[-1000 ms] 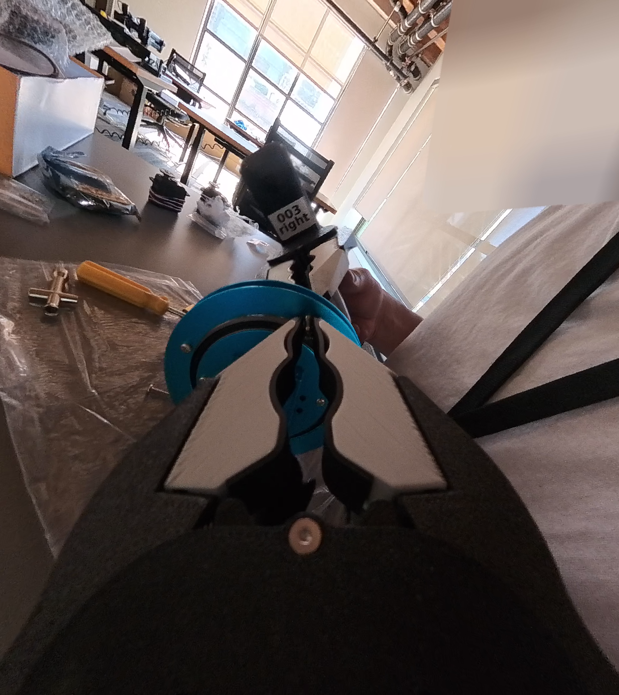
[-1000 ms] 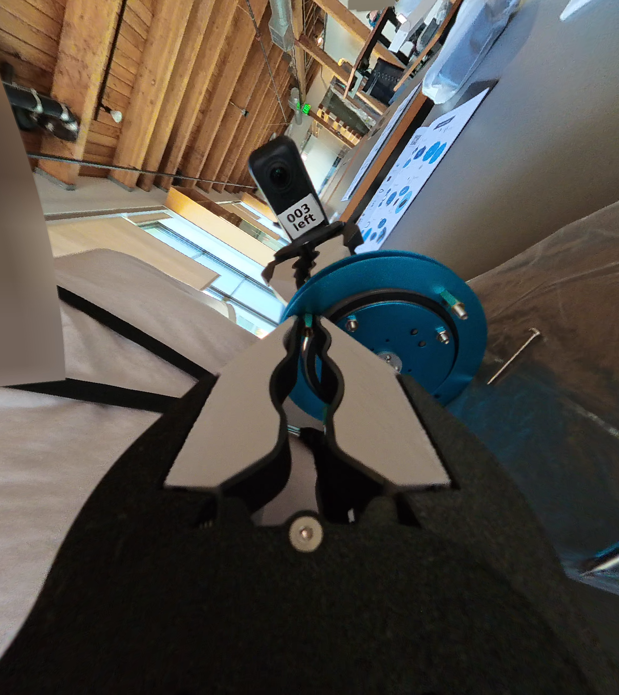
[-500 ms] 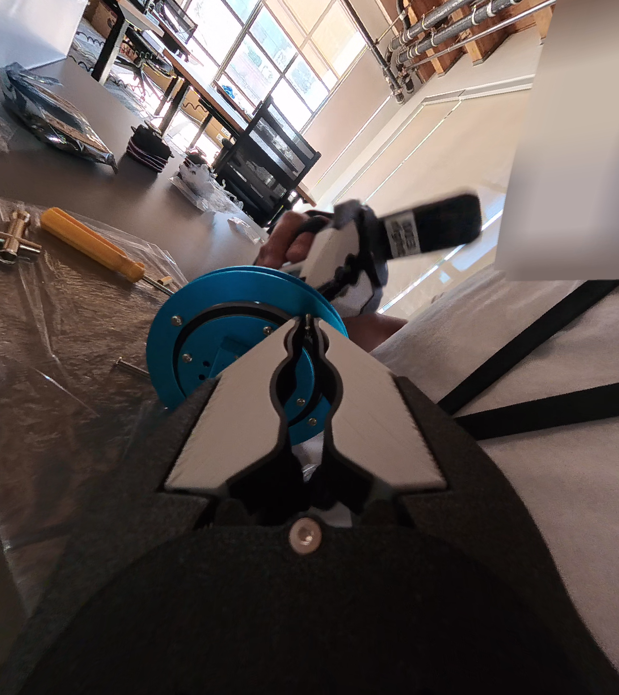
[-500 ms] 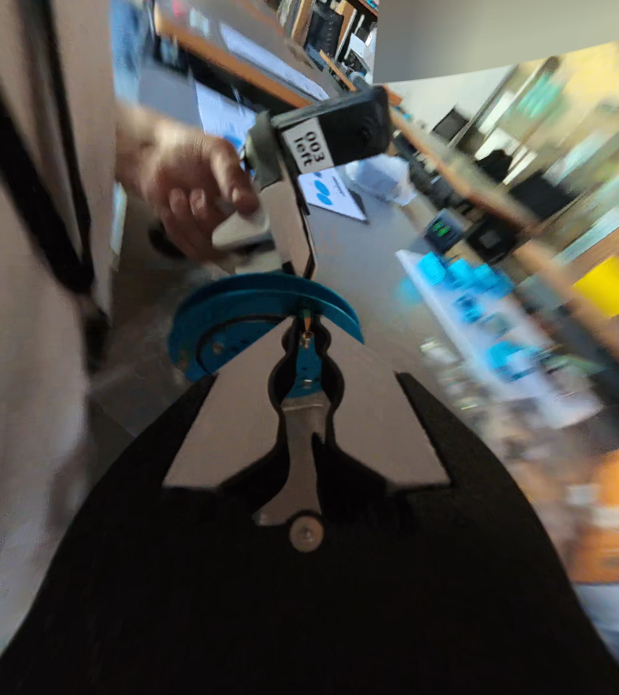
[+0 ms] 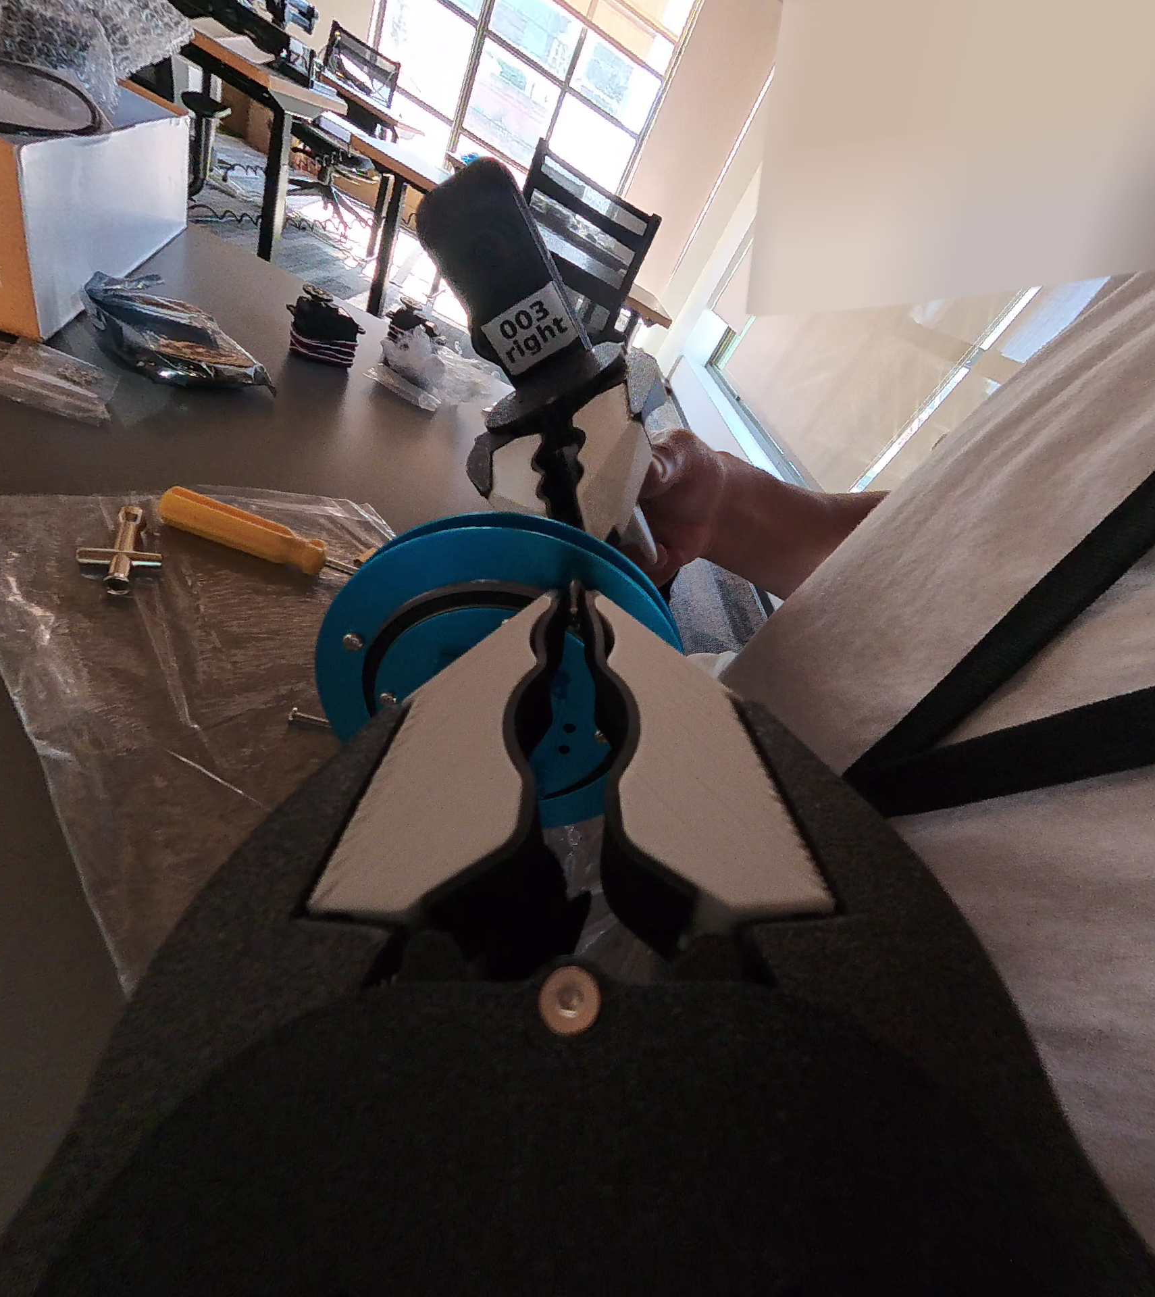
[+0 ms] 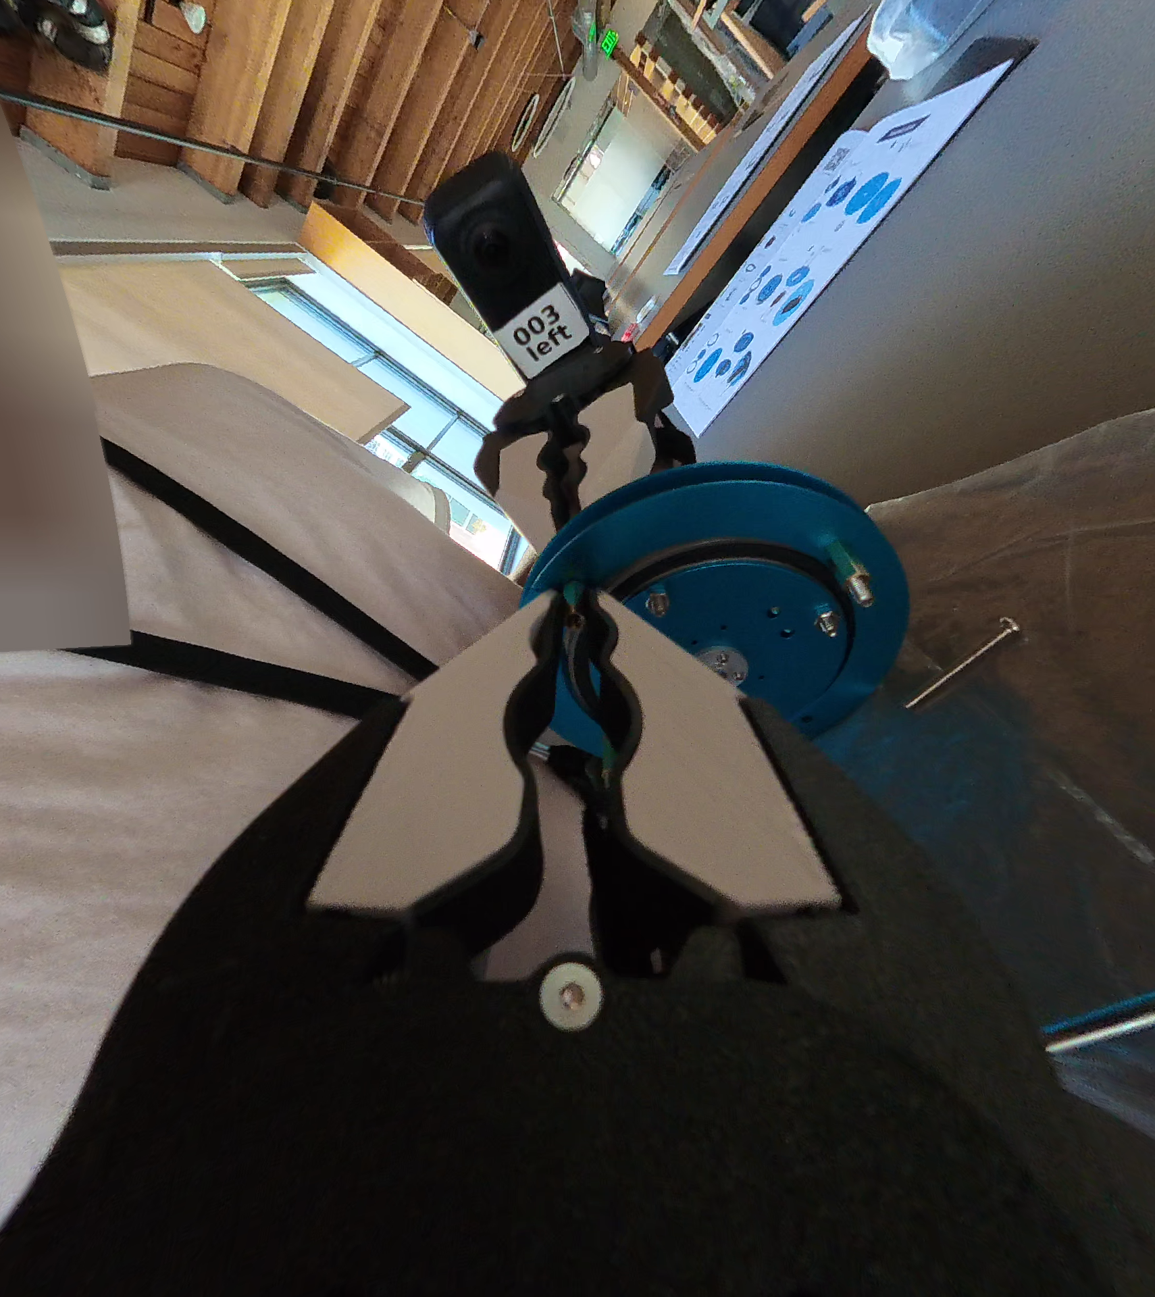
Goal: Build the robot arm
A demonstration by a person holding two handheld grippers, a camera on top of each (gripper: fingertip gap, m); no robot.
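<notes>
A blue metal wheel point(image 5: 434, 603) with a black ring and small screws stands on edge over a clear plastic sheet point(image 5: 104, 667). My left gripper point(image 5: 573, 595) is shut on the wheel's near rim. My right gripper point(image 5: 582, 523) faces it from the far side, held by a hand point(image 5: 694, 505). In the right wrist view my right gripper point(image 6: 578, 598) is shut on the wheel's rim point(image 6: 771, 632), with thin black wires between its fingers. The left gripper point(image 6: 564, 519) clamps the opposite rim.
On the sheet lie a yellow-handled screwdriver point(image 5: 238, 530), a metal cross wrench point(image 5: 118, 558), a loose screw point(image 5: 304, 716) and a long pin point(image 6: 961, 663). Farther back are an orange and white box point(image 5: 34, 210), a dark bag point(image 5: 175, 344), black motors point(image 5: 322, 330) and a printed sheet point(image 6: 792, 260). Both grippers' tips are close together, under 4 cm apart. From either gripper's tips it is about 12 centimeters to the loose screw point(image 5: 304, 716).
Half a second ago the right gripper was rolled sideways and its view blurred. It is back upright facing the left gripper. Both stay shut on the wheel.
</notes>
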